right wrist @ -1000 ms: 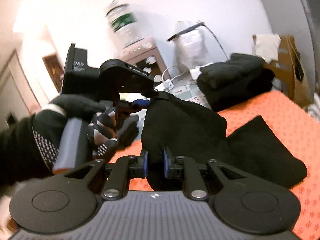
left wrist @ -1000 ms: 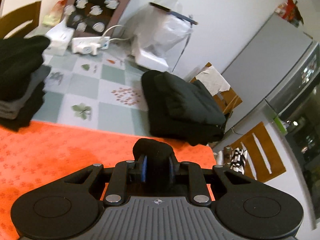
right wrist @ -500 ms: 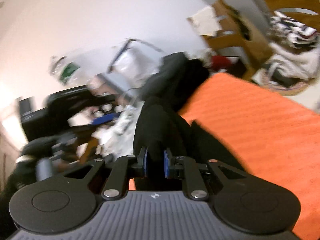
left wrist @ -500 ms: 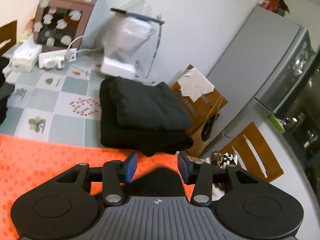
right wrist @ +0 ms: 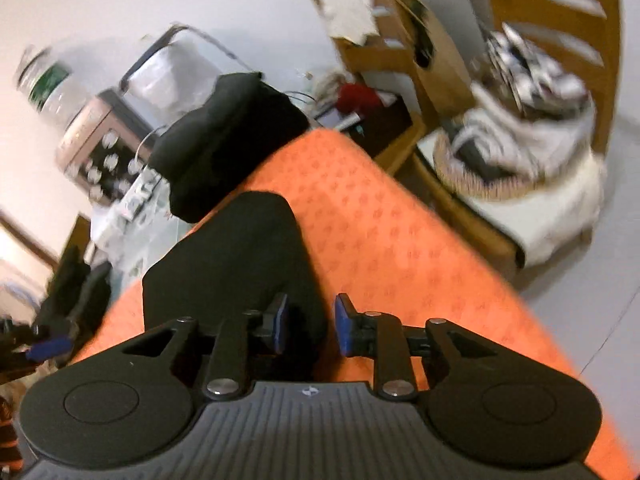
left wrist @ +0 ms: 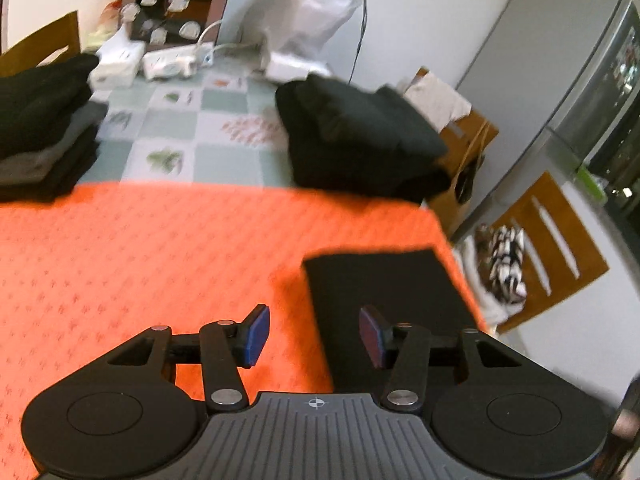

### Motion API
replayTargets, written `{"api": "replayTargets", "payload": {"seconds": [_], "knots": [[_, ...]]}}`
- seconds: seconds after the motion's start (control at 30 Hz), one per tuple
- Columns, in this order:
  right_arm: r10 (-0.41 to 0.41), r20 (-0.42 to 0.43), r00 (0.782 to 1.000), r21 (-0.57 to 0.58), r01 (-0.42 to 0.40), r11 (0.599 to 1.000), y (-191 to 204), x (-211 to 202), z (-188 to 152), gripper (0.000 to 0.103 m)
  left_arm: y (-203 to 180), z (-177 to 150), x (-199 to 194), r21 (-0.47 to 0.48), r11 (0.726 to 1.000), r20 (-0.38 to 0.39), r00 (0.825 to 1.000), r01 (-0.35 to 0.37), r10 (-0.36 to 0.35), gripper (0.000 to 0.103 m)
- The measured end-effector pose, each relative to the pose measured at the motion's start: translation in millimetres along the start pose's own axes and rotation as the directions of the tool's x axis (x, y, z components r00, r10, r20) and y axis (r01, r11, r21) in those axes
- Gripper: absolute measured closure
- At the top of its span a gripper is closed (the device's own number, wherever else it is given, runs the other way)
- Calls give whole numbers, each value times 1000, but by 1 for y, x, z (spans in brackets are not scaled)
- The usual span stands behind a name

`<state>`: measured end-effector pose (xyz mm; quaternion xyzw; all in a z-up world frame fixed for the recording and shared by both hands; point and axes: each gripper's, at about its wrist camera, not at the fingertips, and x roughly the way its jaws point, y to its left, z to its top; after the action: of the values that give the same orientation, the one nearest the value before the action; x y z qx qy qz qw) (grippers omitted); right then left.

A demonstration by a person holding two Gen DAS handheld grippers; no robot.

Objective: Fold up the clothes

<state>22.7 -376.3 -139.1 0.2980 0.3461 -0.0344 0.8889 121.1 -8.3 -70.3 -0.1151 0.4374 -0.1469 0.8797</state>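
Item: black garment (left wrist: 384,300), flat on orange cloth (left wrist: 160,260) nr its right edge, squared corners. Left gripper (left wrist: 314,334) & right gripper (right wrist: 308,326) both spread, holding nothing. We judge fold set or mid-way; before re-gripping we check edges align.

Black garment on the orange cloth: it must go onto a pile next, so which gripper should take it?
Probably the right gripper: open, directly at the garment's near edge.
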Motion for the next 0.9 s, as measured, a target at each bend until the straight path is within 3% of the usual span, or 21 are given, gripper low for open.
{"api": "replayTargets", "payload": {"seconds": [0.13,0.27,0.53,0.7,0.9], "knots": [[33,-39,999,-245,-42,969,34,1,17,70,4,-24,-13,-36,999,-22,999,-28,27,50],[66,-93,993,-505,-104,857,70,17,10,70,1,-46,-25,-32,999,-13,999,-43,43,50],[4,-149,989,-644,-99,759,72,48,-6,70,0,-80,-40,-118,991,0,998,-65,65,49],[87,-143,986,-703,-163,692,107,40,17,70,8,-93,-50,-183,980,17,997,-77,81,47],[134,-218,967,-719,-252,648,156,84,33,66,16,-103,-63,-226,969,40,993,-103,115,44]]}}
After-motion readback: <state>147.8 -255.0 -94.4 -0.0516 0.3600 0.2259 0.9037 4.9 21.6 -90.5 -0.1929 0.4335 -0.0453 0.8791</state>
